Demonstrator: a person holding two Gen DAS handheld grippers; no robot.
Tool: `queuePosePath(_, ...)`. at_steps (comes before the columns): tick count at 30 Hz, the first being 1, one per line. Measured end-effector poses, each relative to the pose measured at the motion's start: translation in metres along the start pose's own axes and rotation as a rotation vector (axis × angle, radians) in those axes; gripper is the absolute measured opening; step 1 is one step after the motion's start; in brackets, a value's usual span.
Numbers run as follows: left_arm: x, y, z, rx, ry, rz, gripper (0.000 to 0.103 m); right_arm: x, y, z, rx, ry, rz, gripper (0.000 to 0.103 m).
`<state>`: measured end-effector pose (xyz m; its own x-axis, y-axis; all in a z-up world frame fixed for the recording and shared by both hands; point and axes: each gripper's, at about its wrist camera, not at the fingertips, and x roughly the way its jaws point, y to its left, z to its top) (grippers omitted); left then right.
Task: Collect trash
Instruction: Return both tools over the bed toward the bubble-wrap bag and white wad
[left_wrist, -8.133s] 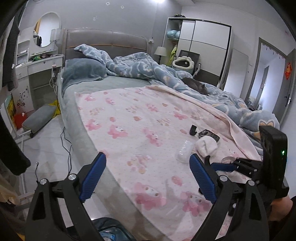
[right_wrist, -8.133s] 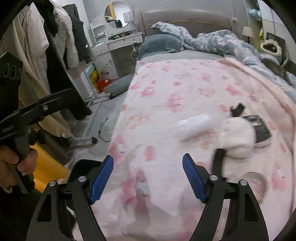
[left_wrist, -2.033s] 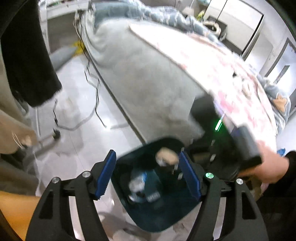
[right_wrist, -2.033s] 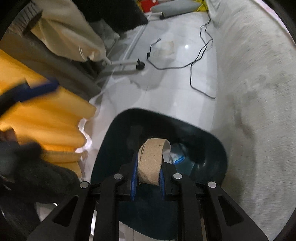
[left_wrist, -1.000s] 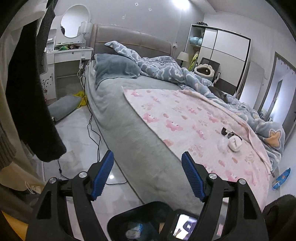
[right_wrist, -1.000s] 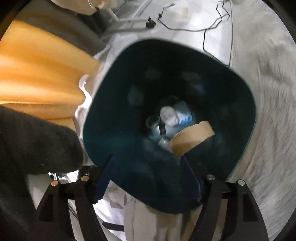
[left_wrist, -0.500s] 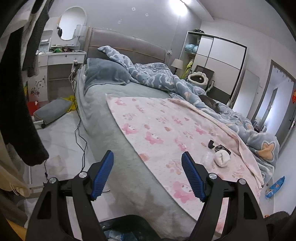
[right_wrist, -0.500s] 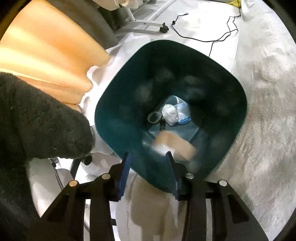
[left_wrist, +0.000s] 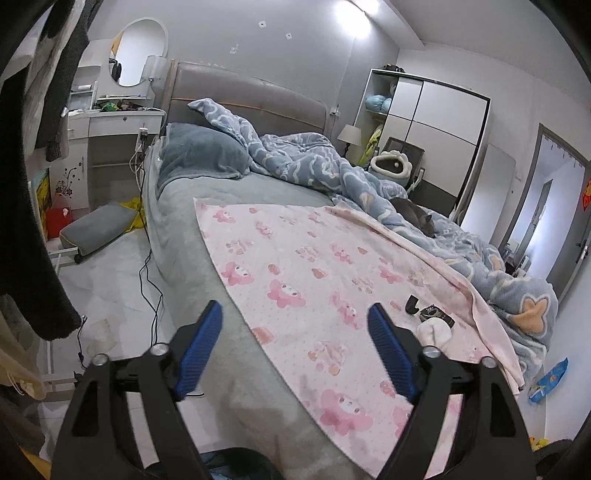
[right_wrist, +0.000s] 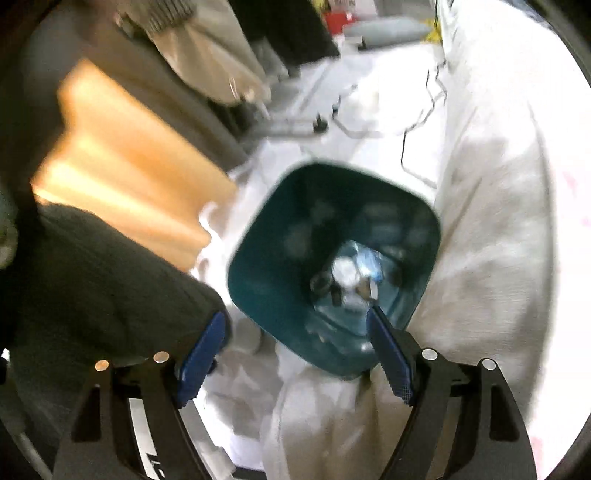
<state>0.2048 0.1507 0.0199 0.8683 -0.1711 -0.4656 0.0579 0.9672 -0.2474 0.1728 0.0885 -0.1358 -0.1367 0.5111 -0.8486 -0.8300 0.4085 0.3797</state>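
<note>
My left gripper (left_wrist: 295, 339) is open and empty, held above the near side of the bed. On the pink blanket (left_wrist: 303, 273) lie a white crumpled wad (left_wrist: 435, 331), a dark wrapper (left_wrist: 436, 314) and a small black piece (left_wrist: 410, 303), right of the gripper. My right gripper (right_wrist: 295, 345) is open and empty above the dark teal trash bin (right_wrist: 266, 273) on the floor. The bin holds blurred trash (right_wrist: 351, 277), white and bluish pieces. The bin's edge barely shows at the bottom of the left wrist view (left_wrist: 236, 467).
The grey mattress side (right_wrist: 491, 221) stands right of the bin. Black cables (left_wrist: 147, 273) run over the floor. Hanging clothes (left_wrist: 26, 206) and a dark sleeve (right_wrist: 96, 280) are at the left. A blue packet (left_wrist: 550, 380) lies on the floor beyond the bed. A cat (left_wrist: 413, 218) rests on the duvet.
The right gripper let the cardboard tape roll fall into the bin, opened and drew back. The left gripper swung up from the bin toward the bed.
</note>
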Motion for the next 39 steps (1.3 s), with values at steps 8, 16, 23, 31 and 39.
queuePosePath(8, 0.031, -0.032, -0.007, 0.039, 0.041, -0.017, 0.09, -0.077, -0.034, -0.015, 0.062, -0.232, -0.096, 0.08)
queuePosePath(16, 0.069, -0.071, -0.022, 0.116, 0.122, -0.056, 0.092, -0.134, -0.082, -0.049, 0.171, -0.386, -0.223, 0.08)
queuePosePath(23, 0.101, -0.098, -0.037, 0.153, 0.18, -0.096, 0.092, -0.167, -0.111, -0.076, 0.252, -0.482, -0.308, 0.08)
queuePosePath(31, 0.126, -0.129, -0.047, 0.191, 0.22, -0.142, 0.092, -0.189, -0.139, -0.103, 0.323, -0.539, -0.357, 0.08)
queuePosePath(39, 0.154, -0.143, -0.051, 0.193, 0.25, -0.159, 0.089, -0.211, -0.174, -0.129, 0.399, -0.593, -0.418, 0.08)
